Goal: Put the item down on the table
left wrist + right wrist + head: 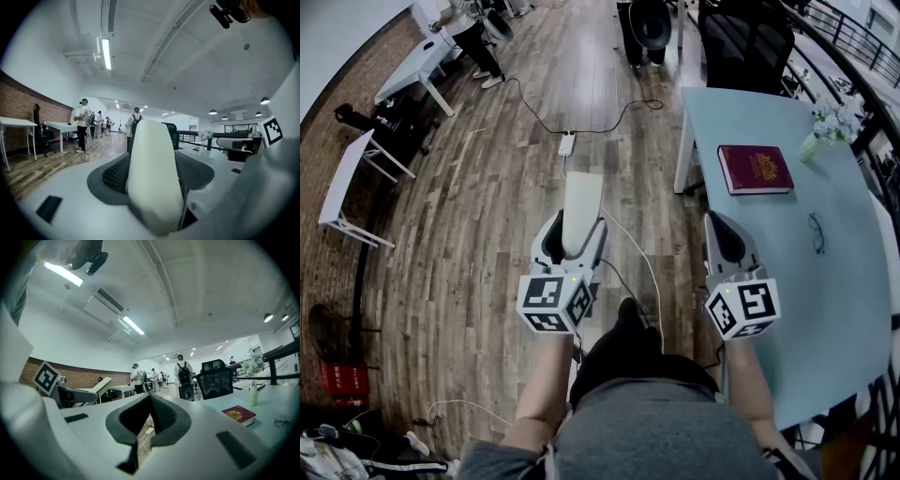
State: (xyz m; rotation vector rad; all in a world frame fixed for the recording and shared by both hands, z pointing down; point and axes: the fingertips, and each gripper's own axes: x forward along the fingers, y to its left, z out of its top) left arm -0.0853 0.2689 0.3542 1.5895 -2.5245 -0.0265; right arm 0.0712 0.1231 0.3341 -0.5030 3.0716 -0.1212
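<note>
My left gripper (573, 246) is shut on a white oblong item (581, 208) that sticks out forward past the jaws, over the wooden floor to the left of the table. In the left gripper view the white item (154, 187) fills the space between the two dark pads (115, 176). My right gripper (724, 240) is shut with nothing in it, its tips meeting, and it hangs at the near left edge of the light blue table (787, 291). The right gripper view shows its jaws (149, 401) touching at the tip, with the floor visible below them.
On the table lie a red book (754, 169), a pair of glasses (817, 232) and a small vase of flowers (825, 127). A power strip (567, 143) with cables lies on the floor. White desks (412, 70) stand at the left, and a black chair (748, 37) beyond the table.
</note>
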